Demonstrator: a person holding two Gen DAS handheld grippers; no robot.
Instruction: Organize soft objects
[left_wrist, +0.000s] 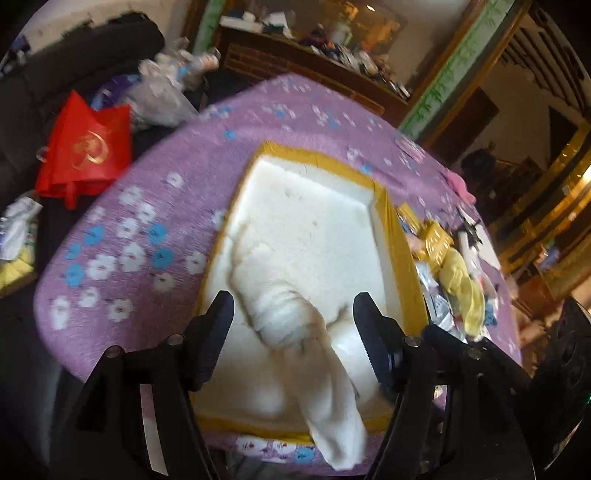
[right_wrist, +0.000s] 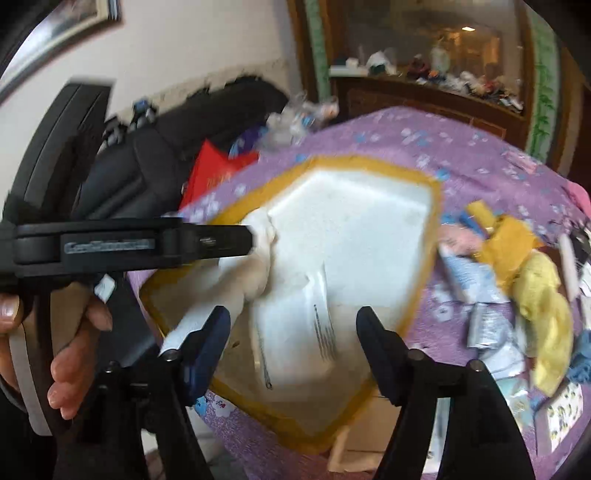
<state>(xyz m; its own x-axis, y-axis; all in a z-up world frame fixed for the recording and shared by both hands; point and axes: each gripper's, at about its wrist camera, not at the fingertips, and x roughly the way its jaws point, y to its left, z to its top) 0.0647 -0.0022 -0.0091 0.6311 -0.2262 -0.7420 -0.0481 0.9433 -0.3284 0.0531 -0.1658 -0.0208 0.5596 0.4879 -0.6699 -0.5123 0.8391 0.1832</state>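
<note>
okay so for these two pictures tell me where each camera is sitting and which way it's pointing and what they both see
Left wrist: rides the left gripper, looking forward and down over its two open fingers at the white foam box and a white cloth draped over its near rim.
Right wrist: rides the right gripper, looking down past its open fingers into the same box; the left gripper and the person's left hand show at left.
Shared: the foam box, the white cloth, the purple flowered tablecloth, the yellow cloth, the red bag.

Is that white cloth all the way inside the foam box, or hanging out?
Partly out. The white cloth lies bunched in the foam box, but one end drapes over the box's near rim, past the table edge.
</note>
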